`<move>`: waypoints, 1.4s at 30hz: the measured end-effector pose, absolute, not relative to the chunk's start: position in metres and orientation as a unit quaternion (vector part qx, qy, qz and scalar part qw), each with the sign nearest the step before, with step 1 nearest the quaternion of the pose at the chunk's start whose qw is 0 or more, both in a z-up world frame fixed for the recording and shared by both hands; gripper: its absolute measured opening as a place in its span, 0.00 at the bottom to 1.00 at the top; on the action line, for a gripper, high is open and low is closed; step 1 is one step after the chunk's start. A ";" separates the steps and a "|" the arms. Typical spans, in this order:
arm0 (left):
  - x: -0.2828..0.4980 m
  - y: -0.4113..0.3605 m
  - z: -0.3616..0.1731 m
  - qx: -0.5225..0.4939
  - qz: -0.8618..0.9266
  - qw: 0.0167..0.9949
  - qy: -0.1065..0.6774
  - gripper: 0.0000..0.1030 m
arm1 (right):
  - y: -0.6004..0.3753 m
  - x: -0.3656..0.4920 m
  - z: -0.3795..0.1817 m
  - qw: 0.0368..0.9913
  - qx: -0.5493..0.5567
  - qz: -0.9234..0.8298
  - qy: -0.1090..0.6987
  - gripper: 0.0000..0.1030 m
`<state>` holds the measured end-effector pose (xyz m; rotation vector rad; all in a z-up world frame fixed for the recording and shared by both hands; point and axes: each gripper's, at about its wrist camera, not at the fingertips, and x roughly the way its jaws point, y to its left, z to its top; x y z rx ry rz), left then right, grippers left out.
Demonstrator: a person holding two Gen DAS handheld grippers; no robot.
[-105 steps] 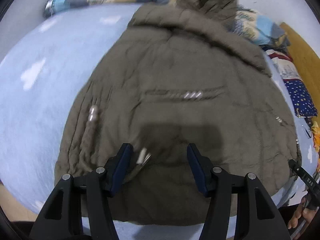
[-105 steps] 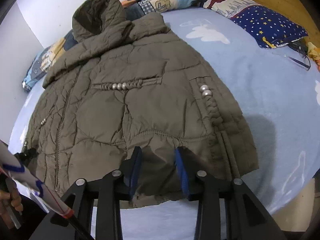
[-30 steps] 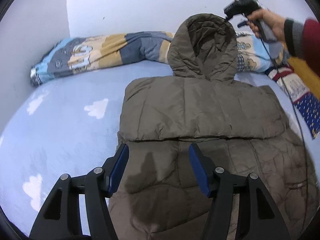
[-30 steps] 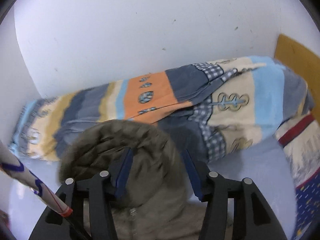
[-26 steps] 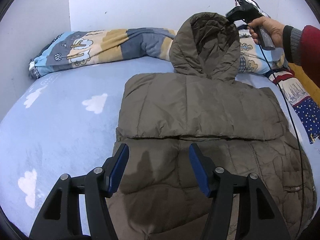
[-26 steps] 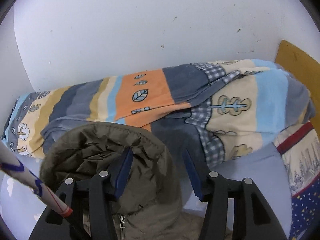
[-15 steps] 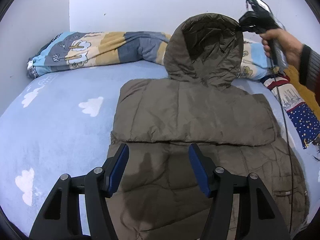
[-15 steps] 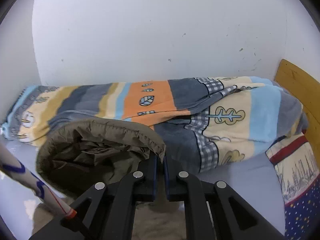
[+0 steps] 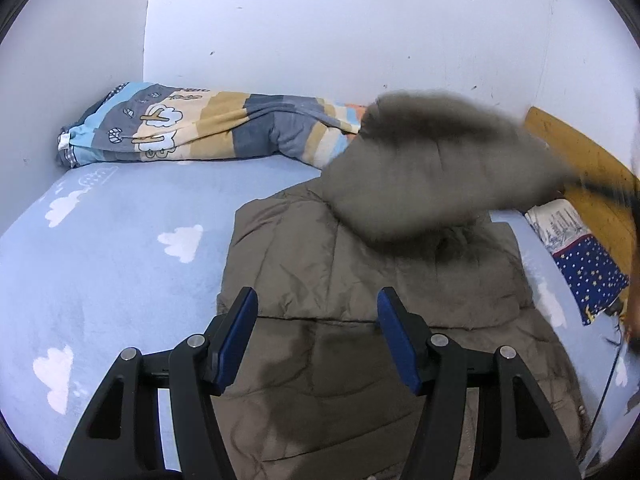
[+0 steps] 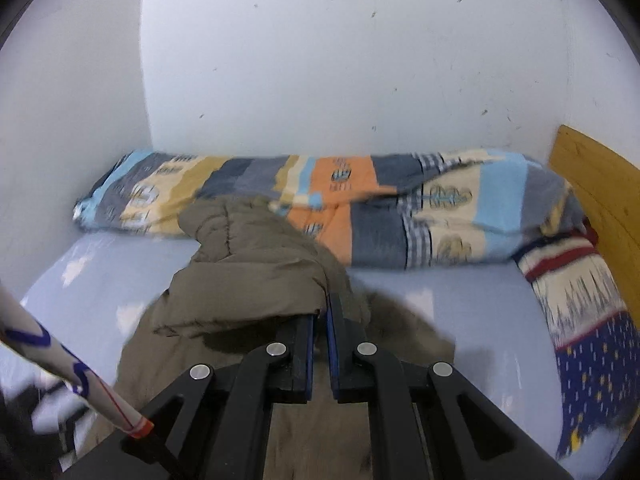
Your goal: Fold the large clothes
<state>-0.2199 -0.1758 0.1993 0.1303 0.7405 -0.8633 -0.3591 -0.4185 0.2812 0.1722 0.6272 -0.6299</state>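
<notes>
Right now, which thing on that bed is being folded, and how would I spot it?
Find the pale blue bed sheet with white clouds. On it lies a puffy olive-brown jacket, with its hood pinched in the right gripper. Unlike the striped blanket behind, it is plain, quilted and drab.

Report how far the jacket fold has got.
Done: the jacket lies on the bed with its upper part already folded into a neat band. In hand: the right gripper is shut on the hood, swinging it over the body. Left: lay the hood flat and fold the lower half; the left gripper hangs open.
</notes>
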 end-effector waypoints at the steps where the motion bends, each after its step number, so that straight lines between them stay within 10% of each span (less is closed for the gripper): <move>1: -0.221 -0.177 0.199 0.060 -0.408 0.840 0.353 0.59 | -0.405 -0.373 0.267 0.898 0.086 -0.304 0.306 0.06; 11: -0.248 -0.200 0.188 0.095 -0.408 0.837 0.351 0.59 | -0.435 -0.390 0.094 0.836 0.096 -0.357 0.405 0.06; 19: -0.260 -0.219 0.172 0.143 -0.415 0.834 0.335 0.60 | -0.454 -0.402 0.093 0.844 0.146 -0.323 0.403 0.08; 26: -0.268 -0.209 0.173 0.152 -0.405 0.843 0.319 0.60 | -0.446 -0.421 0.115 0.853 0.187 -0.262 0.412 0.37; 42: -0.257 -0.283 0.226 0.133 -0.430 0.819 0.357 0.59 | -0.472 -0.445 0.192 0.886 0.256 -0.255 0.291 0.38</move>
